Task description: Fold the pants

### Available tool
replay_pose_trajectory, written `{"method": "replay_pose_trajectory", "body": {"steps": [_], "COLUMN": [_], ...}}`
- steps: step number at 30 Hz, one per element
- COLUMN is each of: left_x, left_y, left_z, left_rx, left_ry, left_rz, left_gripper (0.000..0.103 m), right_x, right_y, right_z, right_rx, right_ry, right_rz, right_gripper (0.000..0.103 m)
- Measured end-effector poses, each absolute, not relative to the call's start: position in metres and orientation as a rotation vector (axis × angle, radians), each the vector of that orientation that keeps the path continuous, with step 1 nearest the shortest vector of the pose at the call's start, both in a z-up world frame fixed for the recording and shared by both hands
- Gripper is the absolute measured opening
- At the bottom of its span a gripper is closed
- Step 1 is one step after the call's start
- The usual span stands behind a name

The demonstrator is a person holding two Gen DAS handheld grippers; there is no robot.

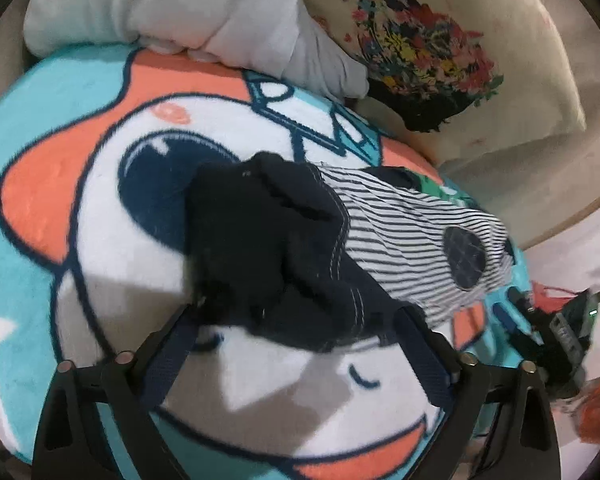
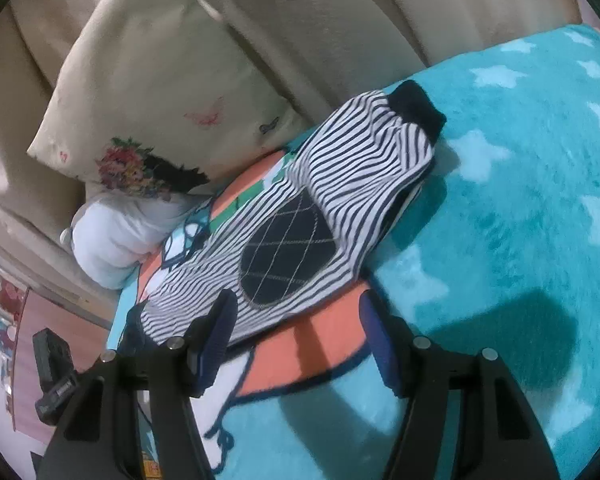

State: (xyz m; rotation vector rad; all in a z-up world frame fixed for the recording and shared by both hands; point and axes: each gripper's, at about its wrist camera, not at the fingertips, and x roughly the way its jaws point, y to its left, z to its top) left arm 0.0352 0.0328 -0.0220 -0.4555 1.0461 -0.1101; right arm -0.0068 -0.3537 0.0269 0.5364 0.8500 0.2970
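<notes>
the small navy-and-white striped pants (image 2: 300, 216) lie long-ways on the fluffy teal cartoon blanket (image 2: 520, 240), cuff pointing to the cream flowered pillow (image 2: 148, 92), with bare blanket beside. the left gripper (image 1: 300, 312) has its jaws wide around the dark waist end. the right gripper (image 2: 296, 320) is spread wide, one finger touching the stripes.

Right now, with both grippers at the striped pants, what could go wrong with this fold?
1. The left gripper is open around the bunched navy waistband; closing there may pinch several layers and fold them crooked.
2. The right gripper is open with only its left finger over the pants; it could snag the fleece blanket too.
</notes>
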Motion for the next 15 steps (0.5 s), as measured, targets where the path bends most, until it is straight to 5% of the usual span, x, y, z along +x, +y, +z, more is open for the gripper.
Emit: {"method": "replay_pose_trajectory", "body": {"steps": [4, 7, 8, 11, 15], "left_x": [0.045, 0.049, 0.047, 0.042, 0.044], "left_y": [0.035, 0.041, 0.043, 0.049, 0.056], "left_z": [-0.026, -0.025, -0.025, -0.019, -0.016], "left_rx": [-0.407, -0.421, -0.425, -0.418, -0.456], "left_ry": [1.068, 1.076, 1.071, 1.051, 1.058], "left_rz": [-0.058, -0.049, -0.054, -0.029, -0.026], "left_gripper": [0.072, 0.059, 0.053, 0.039, 0.039], "right_x": [0.013, 0.026, 0.026, 0.018, 0.012], "right_y": [-0.353, -0.354, -0.358, -0.36, -0.362], "right_z": [0.027, 0.019, 0.019, 0.027, 0.042], "right_rx": [0.516, 0.502, 0.506, 0.504, 0.476], "right_ry": [0.857, 0.897, 0.906, 0.876, 0.832], "right_rz": [0.263, 0.215, 0.206, 0.214, 0.222], "right_gripper": [0.056, 0.008, 0.003, 0.002, 0.002]}}
